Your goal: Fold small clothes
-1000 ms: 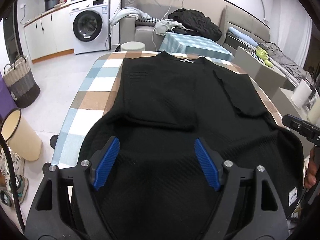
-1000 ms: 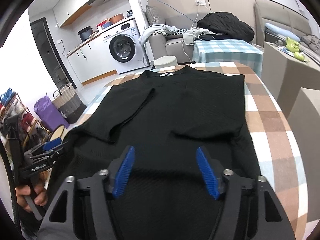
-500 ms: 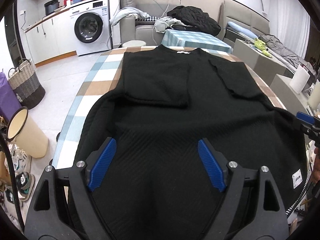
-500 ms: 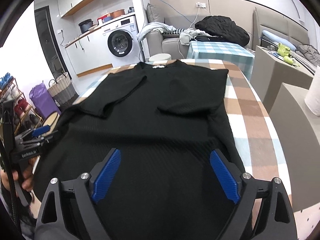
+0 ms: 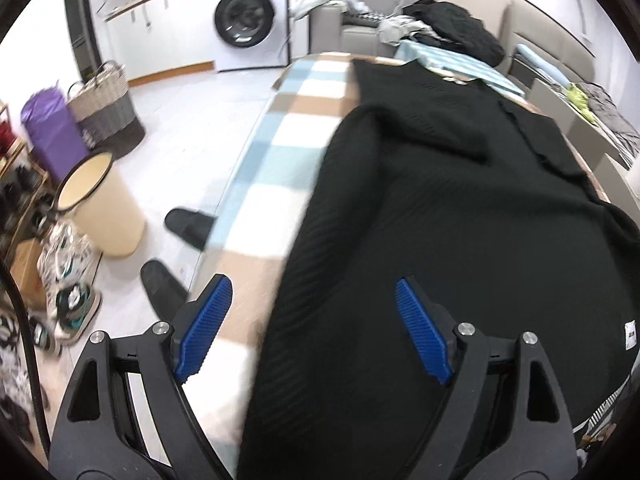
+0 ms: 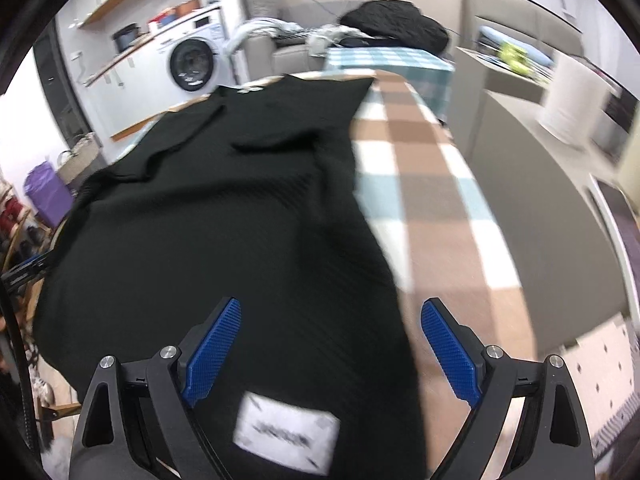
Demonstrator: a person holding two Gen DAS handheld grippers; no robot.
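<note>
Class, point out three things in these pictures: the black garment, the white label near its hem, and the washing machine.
black garment point(image 5: 460, 240), left wrist view, middle of the body.
white label point(image 6: 286, 438), right wrist view, centre of the patch.
washing machine point(image 5: 246, 18), left wrist view, round door.

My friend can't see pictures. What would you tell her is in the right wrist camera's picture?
A black top lies spread on a checked tablecloth. The open right gripper, with blue pads, hovers over its near edge and white label. A washing machine stands behind.

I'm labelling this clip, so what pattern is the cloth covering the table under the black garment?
Checked tablecloth in brown, white and light blue; clearest in the right wrist view.
</note>
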